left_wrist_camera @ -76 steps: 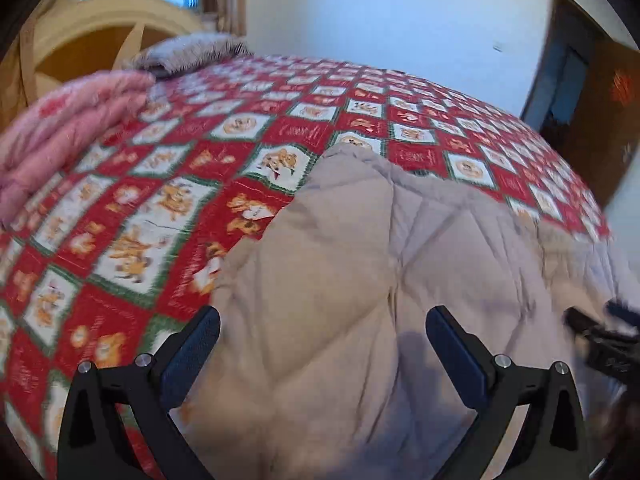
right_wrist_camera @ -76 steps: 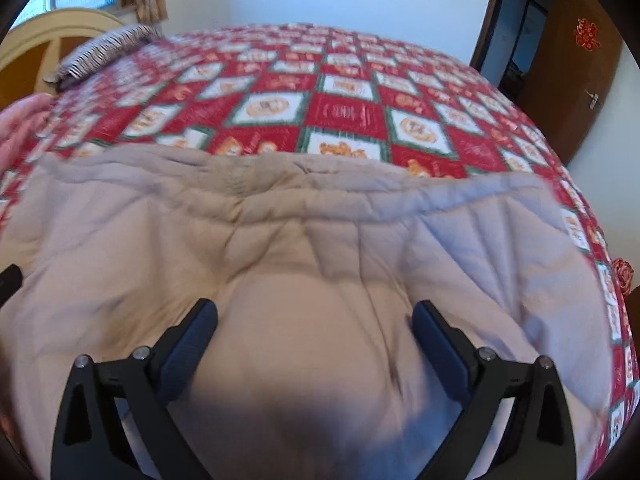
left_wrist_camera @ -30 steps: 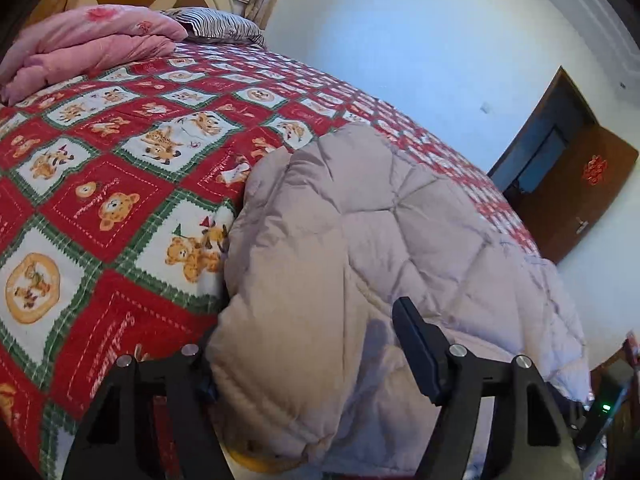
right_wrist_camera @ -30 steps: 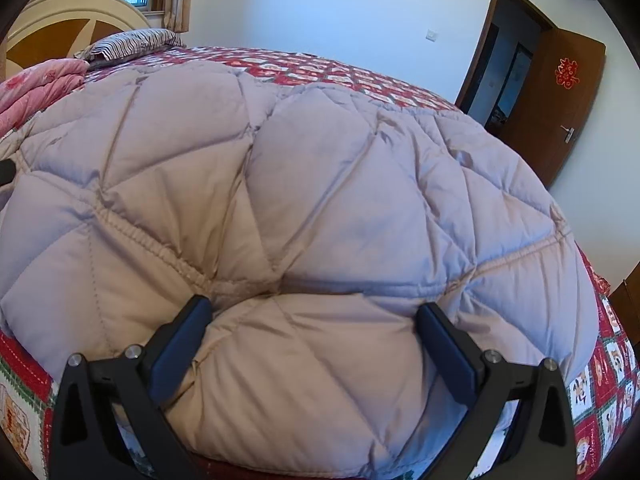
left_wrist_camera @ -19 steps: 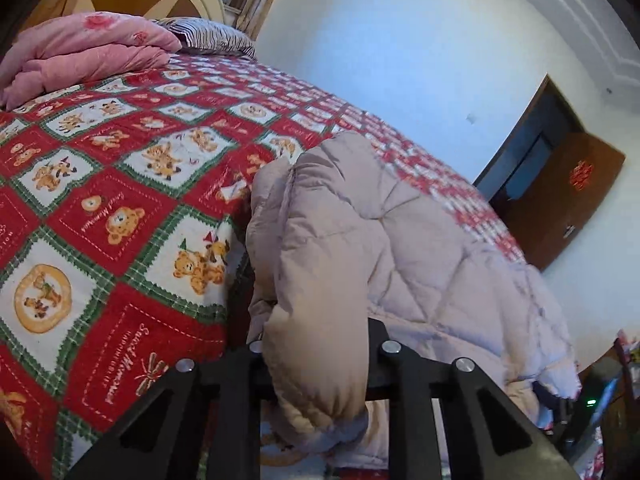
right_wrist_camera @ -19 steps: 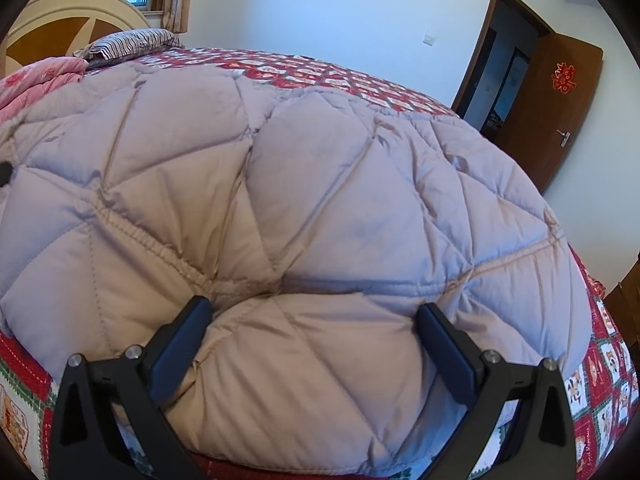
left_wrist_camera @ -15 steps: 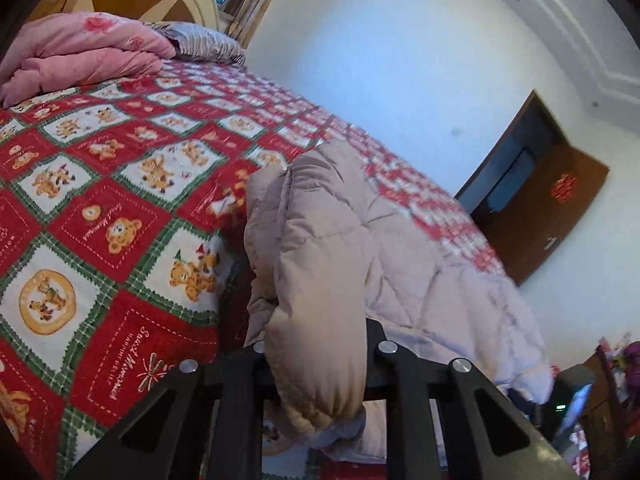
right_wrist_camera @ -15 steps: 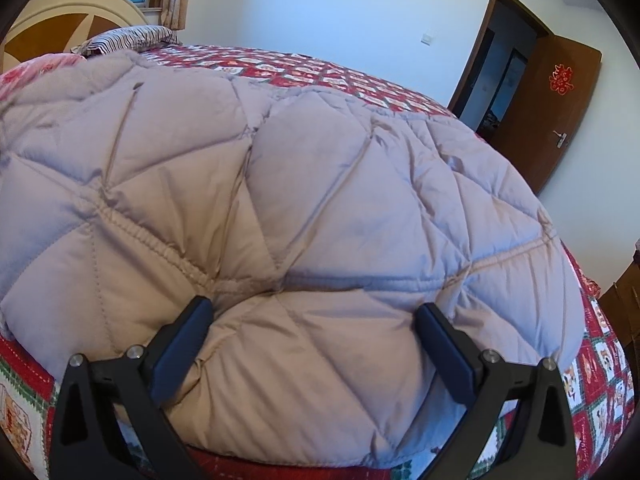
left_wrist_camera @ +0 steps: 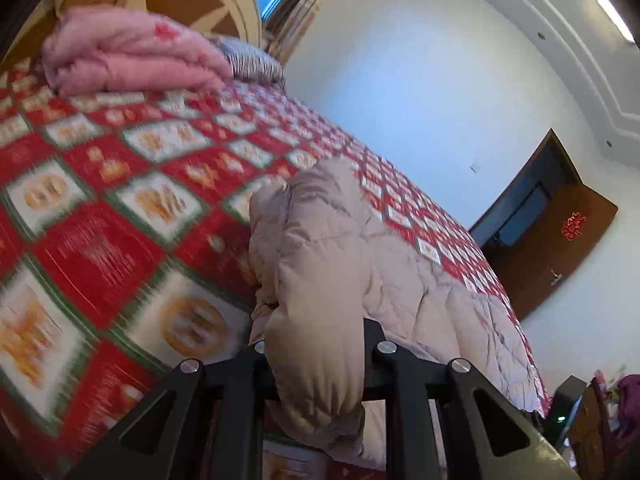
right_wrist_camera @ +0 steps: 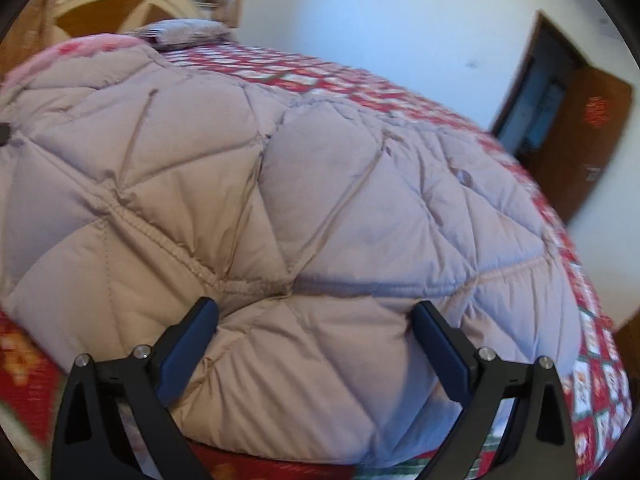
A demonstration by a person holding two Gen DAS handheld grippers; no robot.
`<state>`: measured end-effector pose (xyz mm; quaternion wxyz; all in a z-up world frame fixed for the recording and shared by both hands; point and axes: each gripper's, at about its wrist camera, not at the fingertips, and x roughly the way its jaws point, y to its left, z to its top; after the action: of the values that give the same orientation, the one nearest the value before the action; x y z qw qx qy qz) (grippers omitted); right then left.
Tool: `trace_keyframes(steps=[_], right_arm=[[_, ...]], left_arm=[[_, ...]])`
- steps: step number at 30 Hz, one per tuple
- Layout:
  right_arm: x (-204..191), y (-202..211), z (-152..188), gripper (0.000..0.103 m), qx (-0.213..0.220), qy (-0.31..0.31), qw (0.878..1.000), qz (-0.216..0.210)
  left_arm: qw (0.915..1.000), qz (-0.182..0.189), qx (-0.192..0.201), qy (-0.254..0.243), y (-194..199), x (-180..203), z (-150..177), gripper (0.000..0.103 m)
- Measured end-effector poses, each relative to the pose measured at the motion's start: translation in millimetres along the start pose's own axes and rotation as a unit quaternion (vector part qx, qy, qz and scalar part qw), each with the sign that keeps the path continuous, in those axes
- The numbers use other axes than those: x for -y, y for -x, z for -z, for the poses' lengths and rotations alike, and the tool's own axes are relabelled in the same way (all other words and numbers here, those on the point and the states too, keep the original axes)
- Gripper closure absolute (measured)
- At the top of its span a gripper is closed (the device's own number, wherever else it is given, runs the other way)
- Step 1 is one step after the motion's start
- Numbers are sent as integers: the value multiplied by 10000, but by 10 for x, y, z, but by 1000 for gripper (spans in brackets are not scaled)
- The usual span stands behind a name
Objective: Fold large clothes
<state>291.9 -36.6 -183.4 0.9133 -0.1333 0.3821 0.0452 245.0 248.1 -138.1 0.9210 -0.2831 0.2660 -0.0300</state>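
Left tongs clenched on puffy beige coat, right tongs spread wide astride it.

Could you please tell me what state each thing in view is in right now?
Left gripper: shut on a bunched edge of the jacket.
Right gripper: open, its fingers astride a puffy fold.
Jacket: beige, quilted, spread on the bed, one edge lifted.
Bedspread: red patchwork, laid flat.
Pink blanket: folded, by the headboard.
Pillow: lying flat at the head of the bed.
Door: open.
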Motion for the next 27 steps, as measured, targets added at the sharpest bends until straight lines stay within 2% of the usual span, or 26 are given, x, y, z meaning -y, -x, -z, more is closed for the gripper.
trace_keyframes(steps=[3, 6, 9, 12, 16, 20, 23, 26, 27], right_arm=[[140, 226, -16, 2, 63, -102, 9991, -410], [491, 487, 16, 0, 408, -342, 9978, -391], [1074, 520, 64, 0, 474, -906, 9947, -92], [1702, 425, 189, 0, 293, -1629, 9854, 391], [2466, 450, 468, 0, 217, -2392, 9677, 763], [2805, 512, 656, 0, 140, -2749, 9570, 910], [2990, 534, 851, 0, 57, -2912, 9520, 941], [3108, 511, 1010, 0, -18, -3063, 9473, 939], [3134, 499, 1056, 0, -53, -3110, 9458, 934]], left_arm=[[9989, -87, 233, -386, 178, 187, -154, 86], [9962, 36, 425, -766, 288, 594, -259, 86], [9913, 254, 627, -1132, 343, 1065, -293, 86], [9834, 611, 692, -1563, 303, 1680, -293, 86], [9632, 1010, 526, -2433, 81, 2673, -29, 86], [9407, 1277, 92, -3143, -283, 3384, 435, 86], [9204, 1259, -238, -3693, -595, 3713, 900, 86], [8995, 1225, -705, -4134, -940, 3865, 1365, 86], [8900, 1196, -872, -4312, -1035, 3899, 1519, 86]])
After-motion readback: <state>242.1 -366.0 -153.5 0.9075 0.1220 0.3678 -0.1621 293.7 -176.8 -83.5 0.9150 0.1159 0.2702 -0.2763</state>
